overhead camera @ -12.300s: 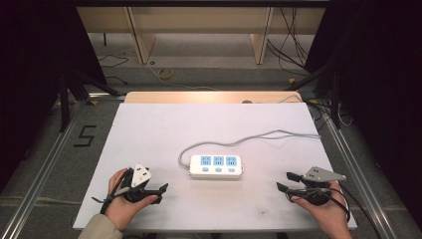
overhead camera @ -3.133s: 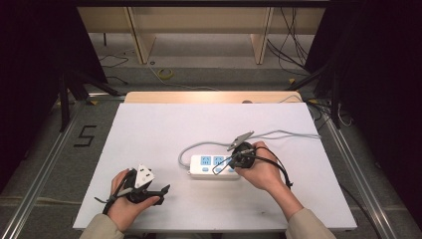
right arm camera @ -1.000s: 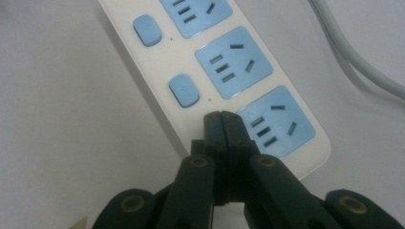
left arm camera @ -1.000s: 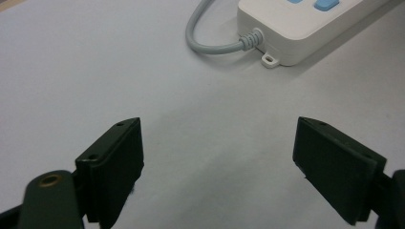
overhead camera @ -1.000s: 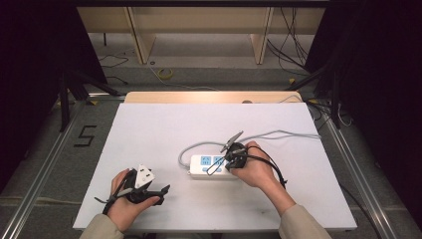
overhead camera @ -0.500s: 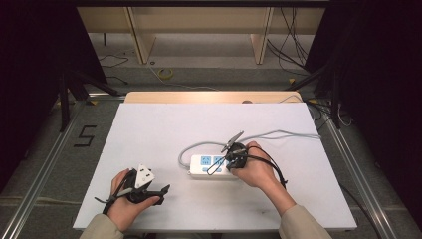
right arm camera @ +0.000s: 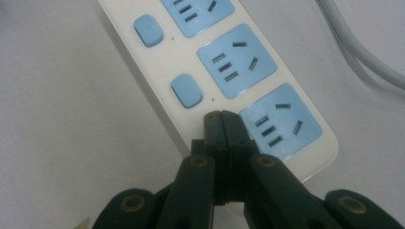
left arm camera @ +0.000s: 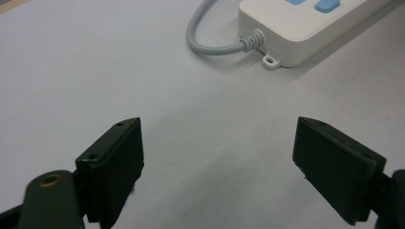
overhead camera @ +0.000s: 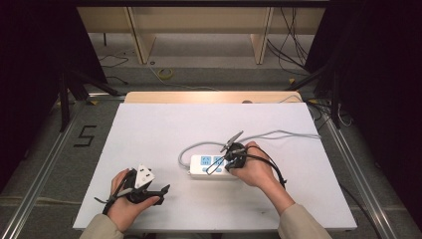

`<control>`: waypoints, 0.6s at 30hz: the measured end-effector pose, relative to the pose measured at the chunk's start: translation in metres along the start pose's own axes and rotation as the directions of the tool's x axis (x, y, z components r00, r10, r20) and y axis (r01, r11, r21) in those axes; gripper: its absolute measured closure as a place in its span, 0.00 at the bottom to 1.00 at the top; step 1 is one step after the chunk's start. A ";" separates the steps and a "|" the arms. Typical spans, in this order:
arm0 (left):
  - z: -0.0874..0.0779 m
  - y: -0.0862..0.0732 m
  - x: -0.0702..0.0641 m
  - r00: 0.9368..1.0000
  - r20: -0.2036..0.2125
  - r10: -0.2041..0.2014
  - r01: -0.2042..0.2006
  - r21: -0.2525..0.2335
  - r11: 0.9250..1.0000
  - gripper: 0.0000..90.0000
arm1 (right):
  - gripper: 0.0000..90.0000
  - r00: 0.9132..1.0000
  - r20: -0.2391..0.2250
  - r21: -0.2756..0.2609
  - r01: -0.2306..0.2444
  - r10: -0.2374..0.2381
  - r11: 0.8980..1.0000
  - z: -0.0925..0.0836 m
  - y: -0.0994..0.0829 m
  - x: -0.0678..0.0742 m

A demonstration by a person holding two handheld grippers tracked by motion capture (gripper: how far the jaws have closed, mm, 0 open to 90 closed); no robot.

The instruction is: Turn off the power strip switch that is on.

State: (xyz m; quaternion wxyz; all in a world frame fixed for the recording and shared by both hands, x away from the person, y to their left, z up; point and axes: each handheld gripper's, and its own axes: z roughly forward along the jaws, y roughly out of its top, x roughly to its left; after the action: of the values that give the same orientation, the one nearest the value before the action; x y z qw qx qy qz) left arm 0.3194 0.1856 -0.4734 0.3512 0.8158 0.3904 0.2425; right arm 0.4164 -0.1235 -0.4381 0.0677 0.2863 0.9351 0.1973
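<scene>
The power strip [overhead camera: 211, 166] lies mid-tabletop [overhead camera: 164, 129]. The right gripper [right arm camera: 222, 116], fingers clenched together, presses its tip on the strip beside the end socket. The left gripper [left arm camera: 217, 157], fingers released wide, rests well left of the strip.

Black number "5" [overhead camera: 85, 135] marked on the grey floor [overhead camera: 50, 149], left of the table

A white power strip [right arm camera: 157, 76] with light-blue sockets [right arm camera: 236, 61], grey cable [left arm camera: 210, 40], black grippers [right arm camera: 223, 125].
</scene>
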 end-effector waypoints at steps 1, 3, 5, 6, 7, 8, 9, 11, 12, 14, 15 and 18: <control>0.000 0.000 0.000 1.000 0.000 0.002 -0.002 0.003 1.000 0.19 | 1.00 1.000 0.008 0.004 0.010 -0.010 1.000 0.000 0.001 0.001; 0.000 0.000 0.000 1.000 0.000 0.002 -0.002 0.002 1.000 0.19 | 1.00 1.000 0.013 0.008 0.010 -0.010 1.000 0.000 0.001 0.001; 0.000 0.000 0.000 1.000 0.000 -0.002 0.002 -0.003 1.000 0.19 | 1.00 1.000 0.007 0.004 0.006 -0.006 1.000 0.000 0.001 0.000; 0.000 0.000 0.000 1.000 0.001 0.001 -0.001 0.001 1.000 0.19 | 1.00 1.000 0.002 0.003 0.004 -0.004 1.000 0.000 0.000 0.000; 0.000 0.000 0.000 1.000 0.001 0.002 -0.002 0.002 1.000 0.19 | 1.00 1.000 0.002 0.002 0.004 -0.004 1.000 0.000 0.000 0.000; 0.000 0.000 0.000 1.000 0.000 0.003 -0.003 0.002 1.000 0.19 | 1.00 1.000 0.004 0.003 0.004 -0.004 1.000 0.000 0.001 0.000; 0.000 0.000 0.000 1.000 0.000 0.002 -0.002 0.002 1.000 0.19 | 1.00 1.000 0.004 0.003 0.007 -0.007 1.000 0.000 0.001 0.000; 0.000 0.000 0.000 1.000 0.000 0.003 -0.003 0.000 1.000 0.19 | 1.00 1.000 0.005 0.001 0.006 -0.006 1.000 0.000 0.000 0.000; 0.000 0.000 0.000 1.000 0.001 0.004 -0.004 0.001 1.000 0.19 | 1.00 1.000 0.001 -0.002 0.001 -0.001 1.000 0.000 0.000 0.000; 0.000 0.000 0.000 1.000 0.001 0.004 -0.004 0.002 1.000 0.19 | 1.00 1.000 0.001 -0.010 -0.003 0.003 1.000 0.000 -0.001 0.000; 0.000 0.000 0.000 1.000 0.001 0.004 -0.004 0.001 1.000 0.19 | 1.00 1.000 0.001 -0.019 -0.005 0.005 1.000 0.000 -0.002 0.000; 0.001 0.000 0.000 1.000 0.000 0.006 -0.006 0.004 1.000 0.19 | 1.00 1.000 0.005 -0.035 -0.008 0.008 0.999 0.000 -0.004 0.000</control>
State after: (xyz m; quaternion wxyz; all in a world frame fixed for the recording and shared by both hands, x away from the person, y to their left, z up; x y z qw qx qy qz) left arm 0.3198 0.1852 -0.4737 0.3489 0.8176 0.3884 0.2426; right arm 0.4142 -0.1267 -0.4399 0.0741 0.2891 0.9303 0.2131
